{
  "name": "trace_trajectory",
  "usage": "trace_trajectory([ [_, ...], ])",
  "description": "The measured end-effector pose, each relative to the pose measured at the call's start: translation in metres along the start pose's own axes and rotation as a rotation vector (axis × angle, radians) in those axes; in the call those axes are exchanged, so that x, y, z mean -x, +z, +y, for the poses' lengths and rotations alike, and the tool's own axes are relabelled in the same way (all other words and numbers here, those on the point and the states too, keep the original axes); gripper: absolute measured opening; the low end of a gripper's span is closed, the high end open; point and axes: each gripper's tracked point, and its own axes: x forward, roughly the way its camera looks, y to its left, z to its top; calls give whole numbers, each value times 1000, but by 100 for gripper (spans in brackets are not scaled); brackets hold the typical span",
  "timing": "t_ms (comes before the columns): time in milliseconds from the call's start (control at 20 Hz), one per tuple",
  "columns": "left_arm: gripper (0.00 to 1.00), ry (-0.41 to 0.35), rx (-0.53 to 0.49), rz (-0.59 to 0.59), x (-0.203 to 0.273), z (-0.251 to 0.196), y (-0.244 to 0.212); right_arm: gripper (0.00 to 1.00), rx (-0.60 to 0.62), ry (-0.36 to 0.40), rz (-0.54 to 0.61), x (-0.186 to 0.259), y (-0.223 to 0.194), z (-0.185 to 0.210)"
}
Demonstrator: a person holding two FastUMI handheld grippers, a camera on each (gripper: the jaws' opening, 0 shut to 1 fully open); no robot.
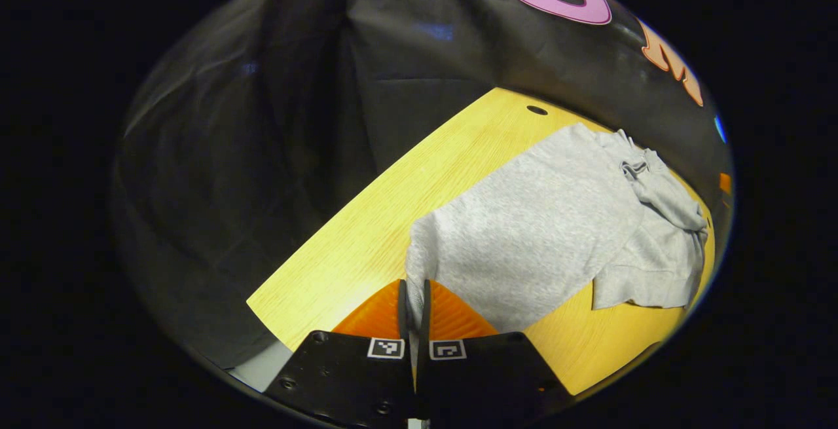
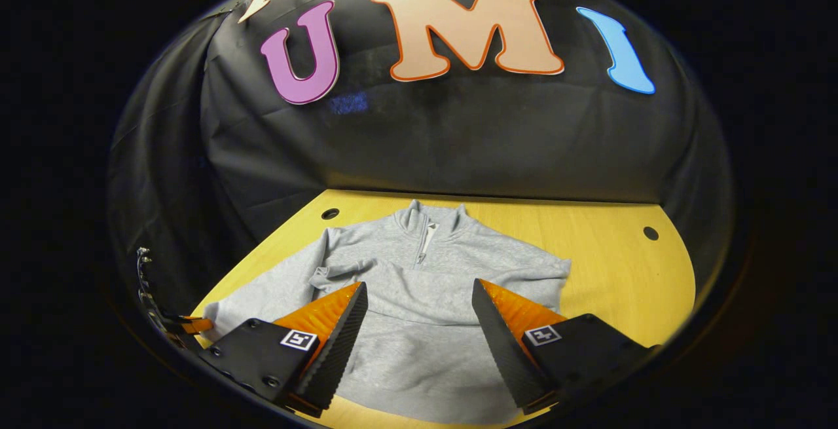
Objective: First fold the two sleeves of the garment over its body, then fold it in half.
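Left gripper view looks along the left tongs (image 1: 414,298), whose two fingers stand almost together with a thin fold of grey cloth pinched between them: they are clenched on the near corner of the garment (image 1: 524,245). From that pinch the garment runs away across the tabletop (image 1: 366,232), its broad body flat, and a crumpled sleeve (image 1: 661,219) lies bunched at its far side, partly over the body, near the tabletop's far edge. A small round hole (image 1: 537,110) sits in the tabletop by the far corner, close to the garment but apart from it. Right gripper view looks along the right tongs (image 2: 419,324), which are released, the fingers spread wide with nothing between them, poised above the lower body of the garment (image 2: 419,272). In that view the garment lies face up in the middle of the tabletop (image 2: 622,272), its collar and short zip (image 2: 427,236) toward the far edge. One sleeve (image 2: 334,272) is folded in over the chest, its cuff just beside the zip; the shoulder on the other side ends in a blunt edge, and I cannot tell how that sleeve lies. Two holes (image 2: 650,233) mark the tabletop's far corners.
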Motion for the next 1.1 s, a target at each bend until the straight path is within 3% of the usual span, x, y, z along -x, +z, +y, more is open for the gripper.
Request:
trace_trajectory([
  [200,0,1,19,-32,2,-10,27,99,-42,-22,-11,10,-1,-20],
  [500,0,-66,29,-115,16,-46,85,99,-94,-63,-13,24,-16,-56],
  [1100,0,-253,-97,-216,23,-183,162,99,-143,-166,1,73,-49,-135],
])
